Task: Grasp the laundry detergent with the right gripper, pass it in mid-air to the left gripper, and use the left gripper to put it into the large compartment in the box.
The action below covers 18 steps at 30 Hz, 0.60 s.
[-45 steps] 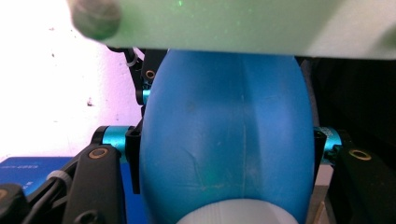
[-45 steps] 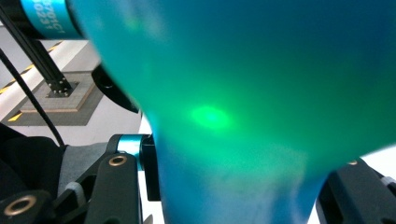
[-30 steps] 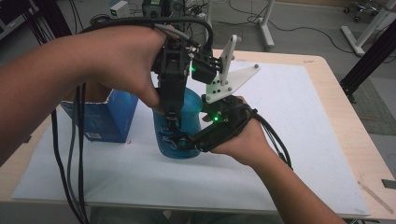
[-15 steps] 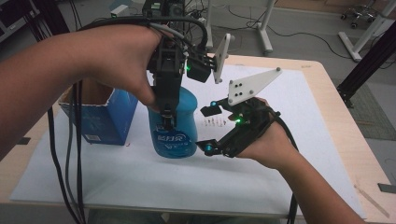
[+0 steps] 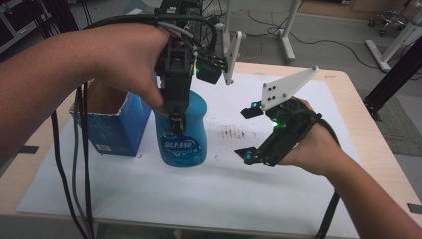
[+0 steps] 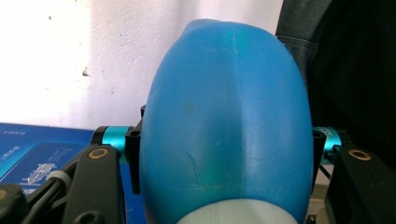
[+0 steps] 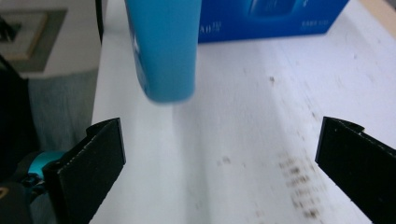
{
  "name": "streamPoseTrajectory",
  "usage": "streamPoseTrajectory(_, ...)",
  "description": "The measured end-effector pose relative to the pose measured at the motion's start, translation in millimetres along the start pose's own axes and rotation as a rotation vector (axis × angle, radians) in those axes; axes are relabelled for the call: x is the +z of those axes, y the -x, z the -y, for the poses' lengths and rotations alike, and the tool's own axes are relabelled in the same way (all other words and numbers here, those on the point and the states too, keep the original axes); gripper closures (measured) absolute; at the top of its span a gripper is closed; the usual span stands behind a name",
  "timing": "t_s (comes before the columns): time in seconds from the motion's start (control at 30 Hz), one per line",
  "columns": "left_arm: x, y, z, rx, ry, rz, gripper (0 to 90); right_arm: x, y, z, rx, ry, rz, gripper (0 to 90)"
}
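Left gripper [image 5: 175, 130] clamped the translucent blue plastic bottle [image 5: 185, 130].
Right gripper [image 5: 249, 133] stood right of it, apart, jaws wide.

The left forearm comes in from the lower left and arches high, hand wrapped over the top of the left gripper [image 5: 175, 127], which points straight down. Its fingers [image 6: 105, 172] are clamped on either side of the blue bottle [image 5: 181, 134], up near the top of it. The right forearm comes up from the bottom right, hand tucked under the right gripper [image 5: 249, 134], which sits well to the right of the bottle, aimed back toward it. Its fingers [image 7: 91, 163] are spread wide apart with nothing between them.
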State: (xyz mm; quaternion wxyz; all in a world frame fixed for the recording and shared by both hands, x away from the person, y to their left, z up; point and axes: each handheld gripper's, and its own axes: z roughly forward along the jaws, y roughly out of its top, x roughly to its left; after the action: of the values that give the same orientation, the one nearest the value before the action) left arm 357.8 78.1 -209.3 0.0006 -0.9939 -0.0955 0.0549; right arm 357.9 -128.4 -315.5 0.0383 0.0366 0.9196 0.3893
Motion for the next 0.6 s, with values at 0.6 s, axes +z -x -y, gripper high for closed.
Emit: streamPoseTrajectory(0.6, -72.0, -30.4, 42.5, -0.336, 0.045, -0.020, 39.4, -50.1, 22.8, -20.2, -0.091, -0.302, 0.025, 0.5)
